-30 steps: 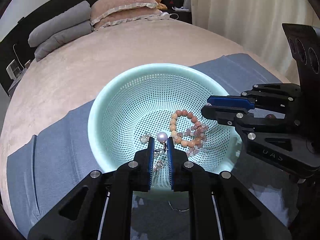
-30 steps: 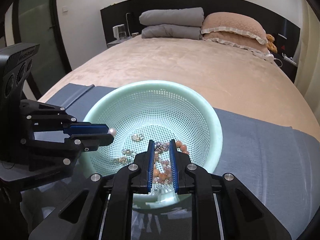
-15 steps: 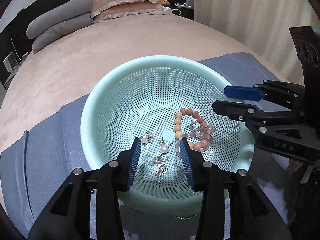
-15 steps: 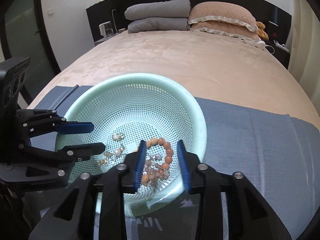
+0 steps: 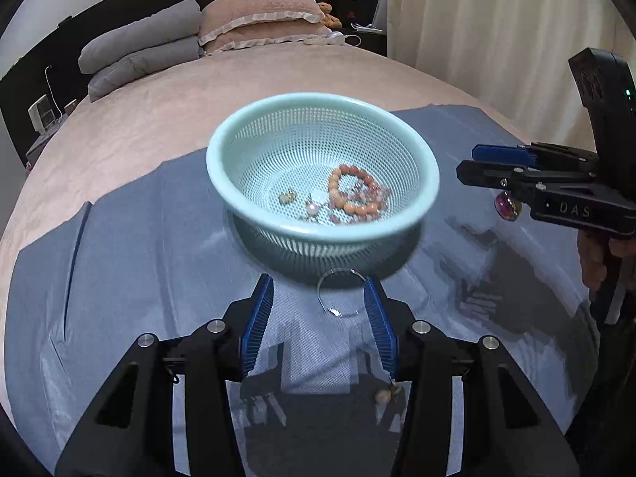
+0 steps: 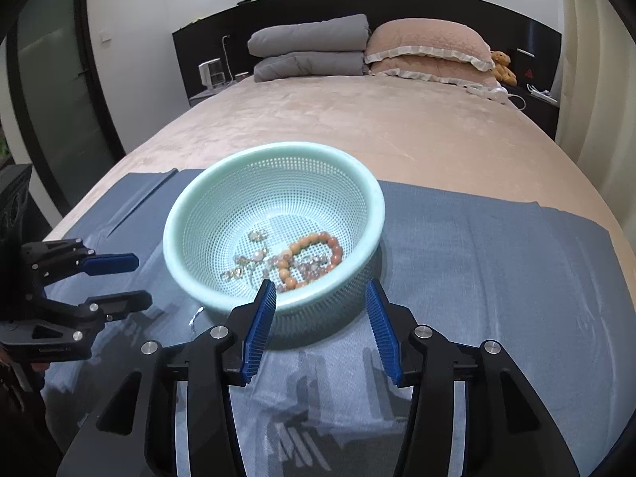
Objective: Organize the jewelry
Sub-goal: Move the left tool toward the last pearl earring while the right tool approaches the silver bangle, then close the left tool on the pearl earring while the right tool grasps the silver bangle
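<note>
A mint green mesh basket (image 5: 427, 183) (image 6: 375, 206) sits on a blue cloth (image 5: 139, 258) (image 6: 497, 258) on the bed. In it lie an orange bead bracelet (image 5: 351, 194) (image 6: 314, 254), a pearl piece (image 5: 312, 208) and small gold pieces (image 6: 238, 270). My left gripper (image 5: 318, 298) (image 6: 119, 282) is open and empty, near side of the basket, above a thin silver bangle (image 5: 340, 292). My right gripper (image 6: 320, 298) (image 5: 477, 161) is open and empty, right of the basket. A purple gem piece (image 5: 505, 206) and a pearl earring (image 5: 383, 395) lie on the cloth.
Grey pillows (image 6: 310, 47) and pink pillows (image 6: 429, 51) lie at the head of the bed. The pink bedspread (image 6: 357, 119) stretches beyond the cloth. A curtain (image 5: 497, 20) hangs at the right.
Both grippers have opened wide and pulled back out of the basket. The pearl piece my left gripper held now lies in the basket.
</note>
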Tool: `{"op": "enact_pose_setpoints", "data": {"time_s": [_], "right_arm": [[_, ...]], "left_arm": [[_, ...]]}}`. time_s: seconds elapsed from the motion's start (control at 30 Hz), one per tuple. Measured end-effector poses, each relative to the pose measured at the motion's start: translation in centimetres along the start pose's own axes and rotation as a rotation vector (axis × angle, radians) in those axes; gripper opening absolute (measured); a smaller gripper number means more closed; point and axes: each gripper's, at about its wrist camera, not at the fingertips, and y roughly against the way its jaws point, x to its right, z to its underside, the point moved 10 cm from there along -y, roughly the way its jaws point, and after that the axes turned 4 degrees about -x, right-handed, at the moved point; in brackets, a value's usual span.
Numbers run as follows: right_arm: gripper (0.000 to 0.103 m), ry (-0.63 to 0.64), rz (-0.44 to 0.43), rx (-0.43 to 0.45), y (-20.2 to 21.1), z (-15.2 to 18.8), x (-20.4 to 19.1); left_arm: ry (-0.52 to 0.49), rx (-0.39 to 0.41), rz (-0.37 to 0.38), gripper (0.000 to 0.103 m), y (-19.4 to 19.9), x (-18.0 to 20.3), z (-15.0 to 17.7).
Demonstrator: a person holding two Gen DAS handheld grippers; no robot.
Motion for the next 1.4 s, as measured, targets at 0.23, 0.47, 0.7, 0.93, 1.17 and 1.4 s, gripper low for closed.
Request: {"op": "enact_pose_setpoints", "data": {"time_s": [0.23,0.47,0.7,0.93,1.17,1.4], "right_arm": [[0.045,0.049,-0.074,-0.015,-0.1,2.7,-2.5],[0.045,0.118,-0.106,-0.085,-3.6,4.4,-5.0],[0.044,0.171,-0.119,-0.117,-6.6,4.1,-7.7],[0.033,0.184,-0.084,-0.161,-9.5,4.2,-9.3],[0.002,0.177,-0.085,-0.163,-9.1,5.1,-9.0],[0.002,0.151,-0.094,-0.143,-6.1,6.9,-8.4]], "left_arm": [[-0.041,-0.042,0.029,0.049,-1.1,3.0,4.7],[-0.07,-0.091,0.09,0.049,-3.4,4.8,7.4],[-0.062,-0.053,0.101,0.044,-3.7,4.3,7.7],[-0.041,-0.041,0.099,0.02,-3.6,3.5,8.0],[-0.045,-0.044,0.088,0.017,-3.2,3.7,8.3],[-0.019,-0.049,0.07,0.012,-2.6,4.2,8.6]]}}
